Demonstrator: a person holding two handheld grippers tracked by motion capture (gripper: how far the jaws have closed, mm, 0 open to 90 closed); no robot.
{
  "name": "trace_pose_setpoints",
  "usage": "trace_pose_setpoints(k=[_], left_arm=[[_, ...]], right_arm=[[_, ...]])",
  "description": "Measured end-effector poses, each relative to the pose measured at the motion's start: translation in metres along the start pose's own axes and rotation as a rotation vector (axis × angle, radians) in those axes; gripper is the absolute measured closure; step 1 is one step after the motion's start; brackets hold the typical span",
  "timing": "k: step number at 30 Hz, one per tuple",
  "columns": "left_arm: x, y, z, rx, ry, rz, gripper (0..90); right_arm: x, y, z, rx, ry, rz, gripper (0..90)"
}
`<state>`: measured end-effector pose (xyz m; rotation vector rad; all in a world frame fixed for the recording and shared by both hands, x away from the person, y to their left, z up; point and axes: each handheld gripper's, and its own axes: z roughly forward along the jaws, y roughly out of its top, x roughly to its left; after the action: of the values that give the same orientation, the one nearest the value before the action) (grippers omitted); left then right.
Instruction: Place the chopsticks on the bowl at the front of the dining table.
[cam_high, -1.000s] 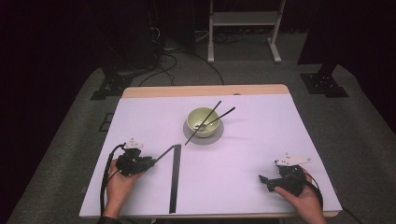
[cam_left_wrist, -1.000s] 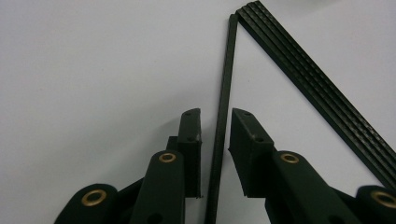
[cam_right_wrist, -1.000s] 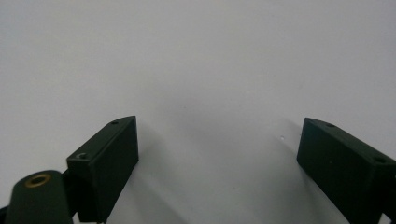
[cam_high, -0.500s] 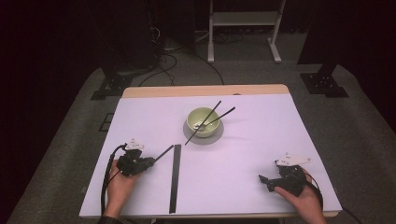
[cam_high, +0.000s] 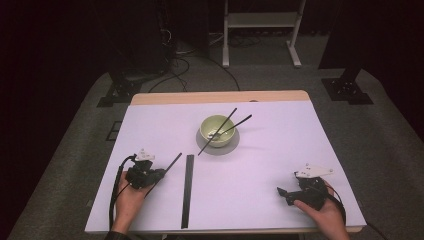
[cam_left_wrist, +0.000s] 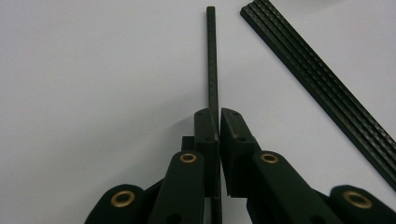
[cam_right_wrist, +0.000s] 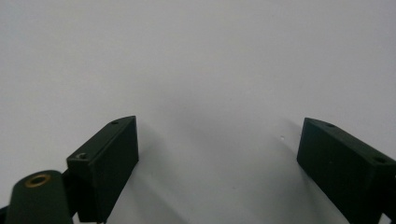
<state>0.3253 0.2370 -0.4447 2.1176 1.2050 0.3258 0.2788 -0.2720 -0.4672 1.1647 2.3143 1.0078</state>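
My left gripper (cam_high: 159, 173) rests on the white table top at the front left. Its jaws have just been closing and are shut on a thin black chopstick (cam_left_wrist: 212, 56), which runs straight out past the fingertips (cam_left_wrist: 207, 122). In the high view this chopstick (cam_high: 171, 161) points up and to the right from the gripper. My right gripper (cam_high: 281, 191) lies at the front right, open, with only bare table between its jaws (cam_right_wrist: 217, 140). A pale green bowl (cam_high: 214, 126) stands mid-table on a grey saucer, and two more black chopsticks (cam_high: 223, 127) lean in it.
A long flat black strip (cam_high: 188, 190) lies on the table just right of the left gripper, running toward the front edge; it is the ribbed bar (cam_left_wrist: 322, 79) in the left gripper view. A wooden table edge (cam_high: 220, 97) is at the back, with stands and cables on the floor beyond.
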Motion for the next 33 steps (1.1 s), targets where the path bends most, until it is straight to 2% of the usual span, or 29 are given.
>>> trace_pose_setpoints(k=[11,16,18,26,33], left_arm=[[-0.002,0.0,0.0,-0.004,-0.009,-0.009,86.2],[-0.002,0.002,-0.003,-0.014,-0.017,-0.03,86.2],[-0.003,0.003,-0.005,-0.02,-0.018,-0.042,86.1],[-0.006,0.009,-0.011,-0.029,-0.021,-0.042,86.1],[-0.006,0.017,-0.016,-0.046,-0.031,-0.071,86.1]], right_arm=[[0.0,0.0,0.0,0.0,0.0,0.0,11.2],[0.0,0.0,0.0,0.0,0.0,0.0,11.2],[0.0,0.0,0.0,0.0,0.0,0.0,11.2],[0.0,0.0,0.0,0.0,0.0,0.0,11.2],[0.0,0.0,0.0,0.0,0.0,0.0,11.2]])
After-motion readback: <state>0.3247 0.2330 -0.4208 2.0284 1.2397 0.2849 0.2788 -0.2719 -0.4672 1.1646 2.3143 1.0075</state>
